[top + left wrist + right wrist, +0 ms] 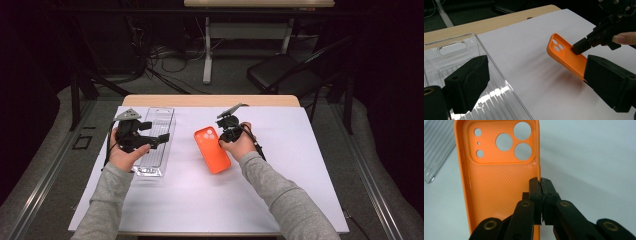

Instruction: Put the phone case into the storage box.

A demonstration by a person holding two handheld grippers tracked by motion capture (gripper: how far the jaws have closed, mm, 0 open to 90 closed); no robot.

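right gripper [541, 185] jaws pinching orange case [499, 177] wall

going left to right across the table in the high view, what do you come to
left hand-held gripper → clear plastic tray → orange phone case → right hand-held gripper, shut on the case's edge.

clear tray [461, 65] cut off, phone case [499, 182] bottom cropped

Clear plastic tray [155, 142] beside bare mat [300, 165]
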